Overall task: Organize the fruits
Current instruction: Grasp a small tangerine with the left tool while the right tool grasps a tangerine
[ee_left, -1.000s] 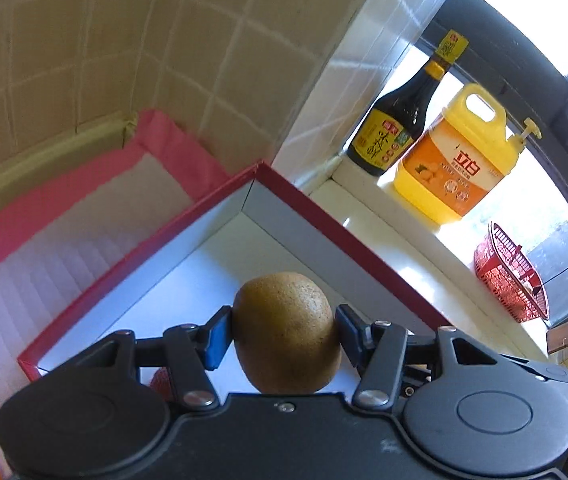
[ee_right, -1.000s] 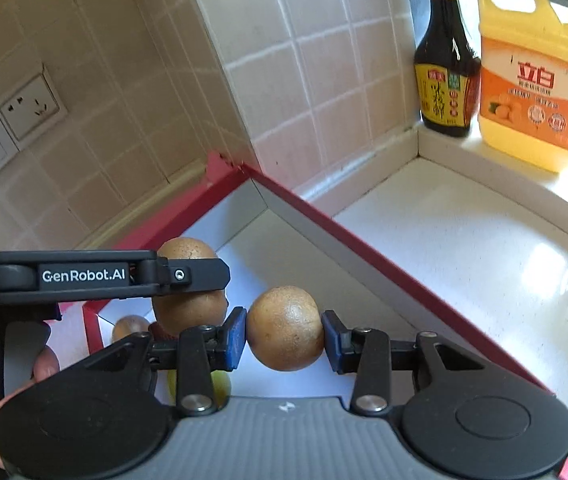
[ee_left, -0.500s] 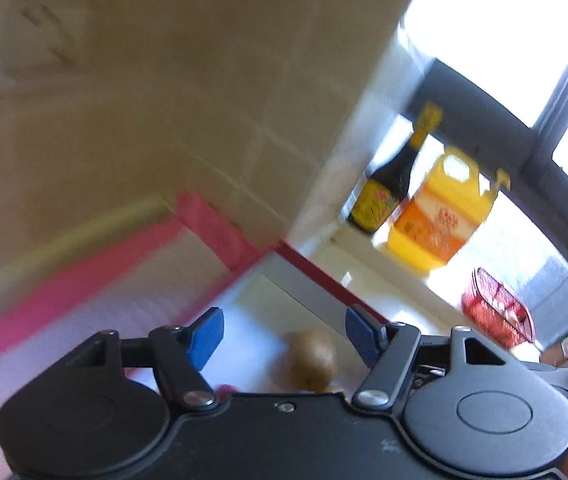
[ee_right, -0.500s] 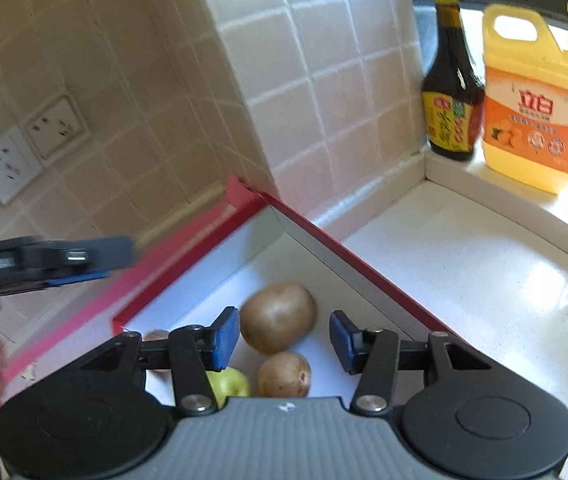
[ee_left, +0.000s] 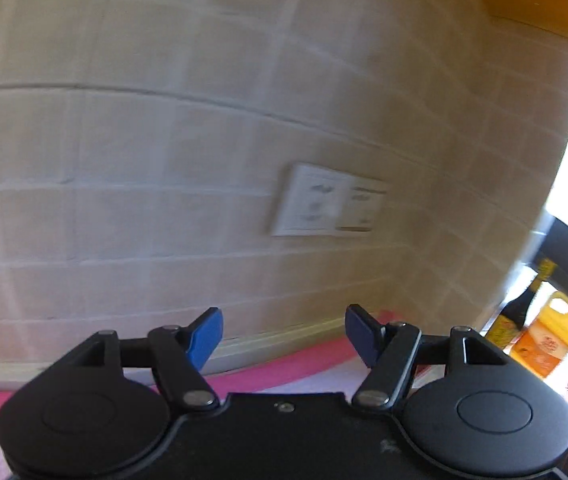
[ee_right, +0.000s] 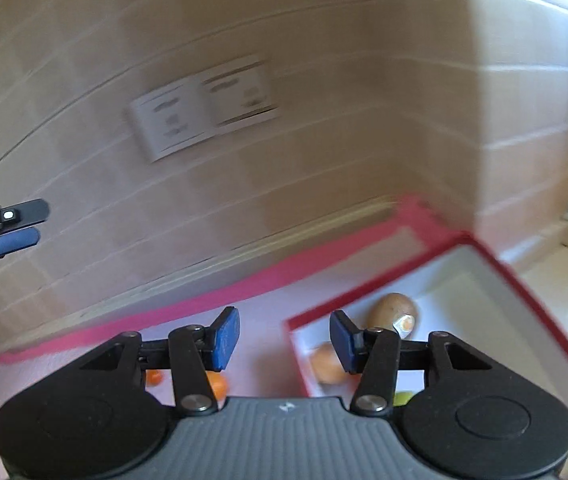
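In the red box, to the right of our right tongs, we see a kiwi against the far wall, a second brown fruit nearer us, and a sliver of green fruit at the near edge. We judge that part of the sorting is done. Left of the box, on the pink mat, two oranges lie partly hidden behind the right tongs; these look like what is left, though the view is blurred and more fruit may lie out of sight.

Both tongs stand wide and hold nothing. The left tongs point at the wall, well above the mat, so no fruit shows in their view. From the right wrist we catch the left tongs' blue tips far to the left of the box, up against the wall.

The mat covers the tabletop left of the box; right of the box the bare pale tabletop runs to a raised ledge. Behind the box rises a beige tiled wall with a double socket. Past the box's right corner stands a dark sauce bottle beside an orange detergent jug, near a bright window.
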Demonstrator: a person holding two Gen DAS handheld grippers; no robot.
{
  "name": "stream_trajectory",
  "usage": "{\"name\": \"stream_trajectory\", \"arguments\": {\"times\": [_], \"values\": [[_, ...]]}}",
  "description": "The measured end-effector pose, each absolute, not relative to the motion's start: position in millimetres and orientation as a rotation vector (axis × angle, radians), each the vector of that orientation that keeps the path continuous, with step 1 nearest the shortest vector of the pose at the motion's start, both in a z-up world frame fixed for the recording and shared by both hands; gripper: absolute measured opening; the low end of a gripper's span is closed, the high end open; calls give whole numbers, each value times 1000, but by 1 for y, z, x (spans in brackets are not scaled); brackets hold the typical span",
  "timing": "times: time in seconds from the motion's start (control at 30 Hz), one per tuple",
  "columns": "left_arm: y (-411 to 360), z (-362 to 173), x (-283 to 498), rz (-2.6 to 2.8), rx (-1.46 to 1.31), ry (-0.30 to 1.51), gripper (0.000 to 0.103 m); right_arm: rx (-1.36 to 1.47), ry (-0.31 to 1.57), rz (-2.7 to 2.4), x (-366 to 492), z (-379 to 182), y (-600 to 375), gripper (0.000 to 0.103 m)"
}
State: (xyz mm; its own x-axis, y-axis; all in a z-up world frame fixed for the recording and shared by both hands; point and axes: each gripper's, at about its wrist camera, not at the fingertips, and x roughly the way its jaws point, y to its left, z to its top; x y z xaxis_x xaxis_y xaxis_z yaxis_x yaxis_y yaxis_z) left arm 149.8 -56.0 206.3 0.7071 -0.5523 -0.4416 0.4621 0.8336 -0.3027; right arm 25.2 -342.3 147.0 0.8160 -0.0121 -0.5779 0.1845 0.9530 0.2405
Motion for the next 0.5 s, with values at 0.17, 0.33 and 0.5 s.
{"name": "stream_trajectory", "arguments": {"times": [0.17,0.33,0.5], "values": [[-44,159,163,-468,-136,657,64,254,682,-20,65,123,-296,52],[-59,92,168,-610,-87,775,58,218,760,27,96,88,-269,51],[-69,45,178,-611,-53,842,57,157,847,38,116,54,-250,51]]}}
